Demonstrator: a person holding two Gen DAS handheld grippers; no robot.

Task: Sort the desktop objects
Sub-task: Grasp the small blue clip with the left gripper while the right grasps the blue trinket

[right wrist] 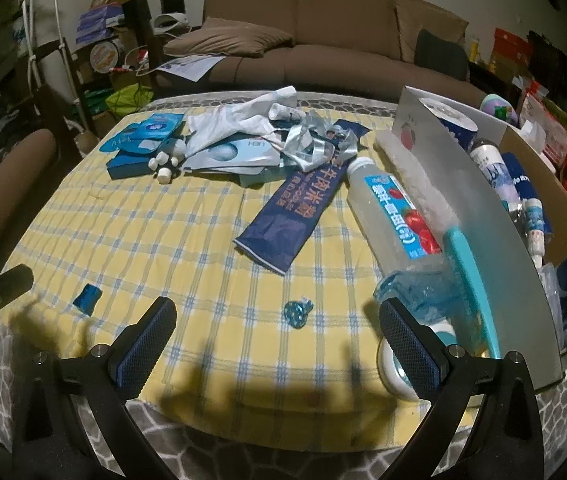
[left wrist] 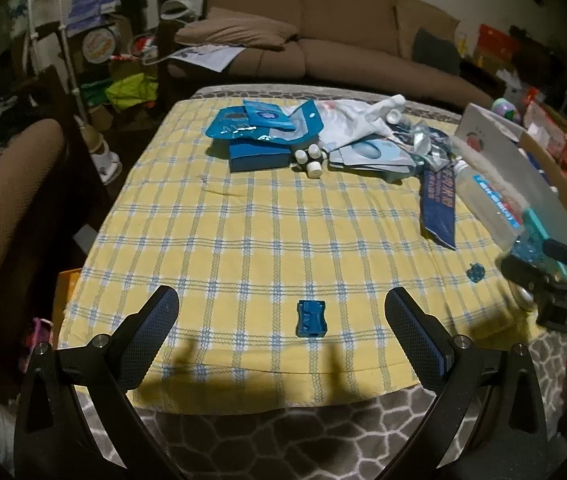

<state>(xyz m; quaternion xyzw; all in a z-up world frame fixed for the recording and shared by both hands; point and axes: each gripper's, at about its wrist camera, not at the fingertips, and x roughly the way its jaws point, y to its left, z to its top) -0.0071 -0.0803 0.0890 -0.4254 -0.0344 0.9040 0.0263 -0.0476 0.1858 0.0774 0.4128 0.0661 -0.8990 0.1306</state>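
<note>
Both hand-held grippers, left (left wrist: 282, 312) and right (right wrist: 277, 320), are held wide and empty. Only the right view shows the box (right wrist: 523, 208) interior. The bottle (right wrist: 393, 216) is laid cap-away, lengthwise along its wall.

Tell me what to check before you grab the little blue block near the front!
1. Left gripper open: ok.
2. Small blue block lined up between its fingers: ok.
3. Nothing touching the block on the checked cloth: ok.
4. Right gripper open and holding nothing: ok.
5. Room in the cardboard box for it: cannot tell.
6. Clear bottle lying beside the box, out of the way: ok.
</note>
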